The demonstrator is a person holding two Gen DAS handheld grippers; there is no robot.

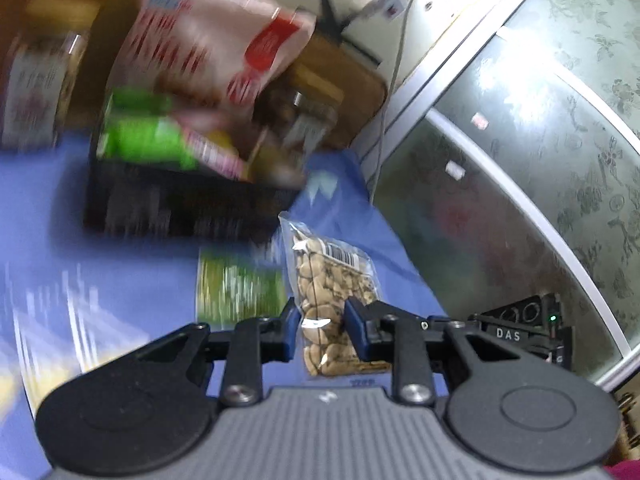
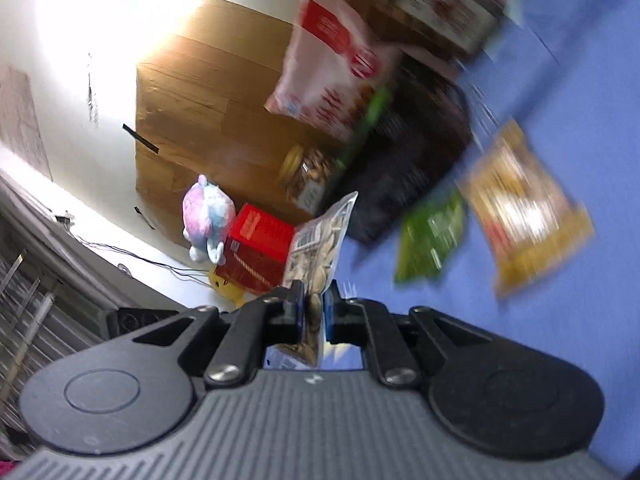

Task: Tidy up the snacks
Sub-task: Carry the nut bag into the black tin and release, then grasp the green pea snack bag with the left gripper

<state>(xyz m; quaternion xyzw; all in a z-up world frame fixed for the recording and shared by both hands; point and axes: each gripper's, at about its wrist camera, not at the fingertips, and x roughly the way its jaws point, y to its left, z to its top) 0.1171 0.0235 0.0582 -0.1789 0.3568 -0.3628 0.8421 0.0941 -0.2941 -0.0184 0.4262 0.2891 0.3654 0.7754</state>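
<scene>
My left gripper [image 1: 320, 312] is shut on a clear bag of pale nuts [image 1: 328, 272] with a barcode label, its blue pads squeezing the bag's sides above the blue cloth [image 1: 120, 272]. In the right wrist view my right gripper [image 2: 314, 296] is shut on a similar clear nut bag [image 2: 324, 236], held edge-up. Ahead stands a black basket [image 1: 180, 208] [image 2: 412, 168]. It holds a pink and red bag [image 1: 208, 40] [image 2: 336, 60] and a green packet [image 1: 148, 140]. Another green packet [image 1: 236, 288] [image 2: 432, 236] and a yellow packet [image 2: 524, 208] lie on the cloth.
A nut jar [image 1: 304, 116] [image 2: 308, 176] stands by the basket, and a labelled jar [image 1: 36, 80] stands further off. Past the cloth's edge are a cardboard box [image 2: 208, 100], a red box [image 2: 256, 248], a plush toy [image 2: 208, 216], a black device [image 1: 520, 336] and glass doors [image 1: 540, 140].
</scene>
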